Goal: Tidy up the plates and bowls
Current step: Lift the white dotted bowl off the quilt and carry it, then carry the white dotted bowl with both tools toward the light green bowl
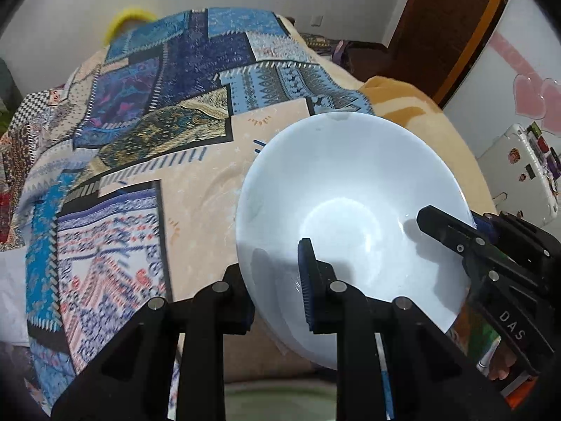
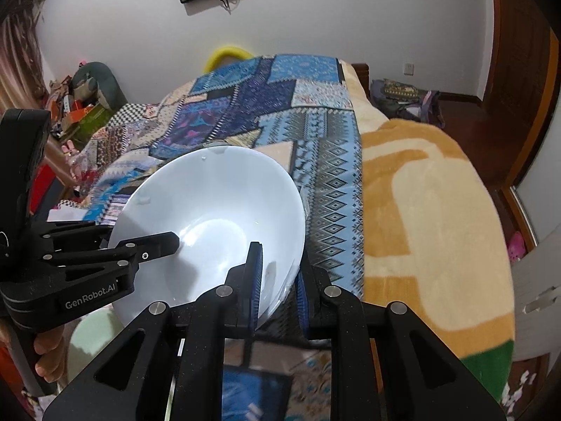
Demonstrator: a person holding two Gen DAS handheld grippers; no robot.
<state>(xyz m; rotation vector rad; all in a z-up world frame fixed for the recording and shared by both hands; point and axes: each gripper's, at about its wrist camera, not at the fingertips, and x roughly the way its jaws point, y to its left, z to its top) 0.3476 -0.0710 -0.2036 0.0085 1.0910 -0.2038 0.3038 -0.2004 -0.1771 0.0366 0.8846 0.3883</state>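
Observation:
A white bowl (image 1: 350, 210) is held tilted in the air above a bed, gripped from both sides. My left gripper (image 1: 277, 280) is shut on the bowl's near-left rim, one finger inside and one outside. My right gripper (image 2: 278, 277) is shut on the opposite rim of the same bowl (image 2: 217, 210). The right gripper shows in the left wrist view (image 1: 466, 238) at the bowl's right edge. The left gripper shows in the right wrist view (image 2: 154, 245) at the bowl's left edge. No plates are in view.
The bed under the bowl carries a blue patchwork cloth (image 1: 157, 122) and a yellow-and-cream blanket (image 2: 427, 217). A yellow ring (image 2: 228, 54) lies at the far end. A white suitcase (image 1: 519, 172) stands to the right. Clutter (image 2: 80, 105) sits left of the bed.

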